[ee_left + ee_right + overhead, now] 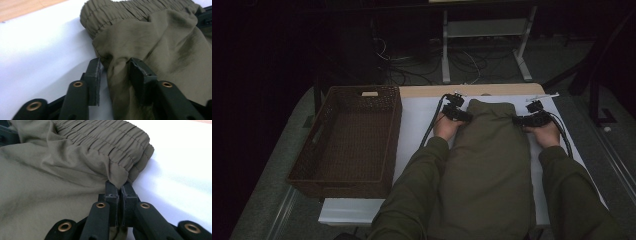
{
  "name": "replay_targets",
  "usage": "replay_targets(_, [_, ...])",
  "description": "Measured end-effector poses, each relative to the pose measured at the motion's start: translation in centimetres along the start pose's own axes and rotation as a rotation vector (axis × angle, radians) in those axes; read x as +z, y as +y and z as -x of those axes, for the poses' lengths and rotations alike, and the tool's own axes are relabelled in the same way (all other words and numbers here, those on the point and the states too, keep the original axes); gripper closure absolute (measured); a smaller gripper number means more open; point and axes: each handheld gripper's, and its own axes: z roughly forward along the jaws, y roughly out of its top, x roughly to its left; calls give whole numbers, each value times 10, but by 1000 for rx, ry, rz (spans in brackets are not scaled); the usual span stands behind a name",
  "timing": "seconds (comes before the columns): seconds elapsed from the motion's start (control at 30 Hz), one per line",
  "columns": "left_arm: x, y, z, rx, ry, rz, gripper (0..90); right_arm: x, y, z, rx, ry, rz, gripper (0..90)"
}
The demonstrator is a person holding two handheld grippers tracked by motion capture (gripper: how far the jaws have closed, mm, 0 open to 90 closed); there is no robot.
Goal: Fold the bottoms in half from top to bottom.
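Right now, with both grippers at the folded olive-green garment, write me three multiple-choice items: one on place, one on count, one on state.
1. Where does the dark brown woven basket stand?
A. left of the olive-green garment
B. right of it
C. on top of it

2. How many grippers are at the garment's elastic waistband end?
A. none
B. one
C. two

3. How are the right gripper's jaws?
A. wide open above the cloth
B. pinched shut on a fold of cloth
C. closed on the basket rim

Answers: 1 A, the high view shows the basket on the table's left part. 2 C, the left gripper is there too. 3 B, the right gripper view shows fabric squeezed between them.
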Motion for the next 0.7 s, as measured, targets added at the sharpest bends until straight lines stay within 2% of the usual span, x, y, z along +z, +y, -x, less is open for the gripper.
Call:
replay_targets(0.13, [4, 0, 0, -5, 0, -7, 721, -1, 1, 0, -2, 5, 0, 856])
replay_targets(0.27, [3, -1, 0, 28, 1, -17, 861, -2, 1, -2, -10, 10, 3, 856])
replay_targets(0.43, [-11, 0, -3, 46, 34, 28, 878, -6, 7, -8, -16, 30, 33, 858])
replay_targets(0.5, [-19, 1, -7, 52, 37, 42, 878, -7, 10, -12, -35, 33, 44, 858])
replay_targets(0.7, [-48, 13, -17, 95, 71, 102, 879, -10, 31, -20, -48, 53, 86, 859])
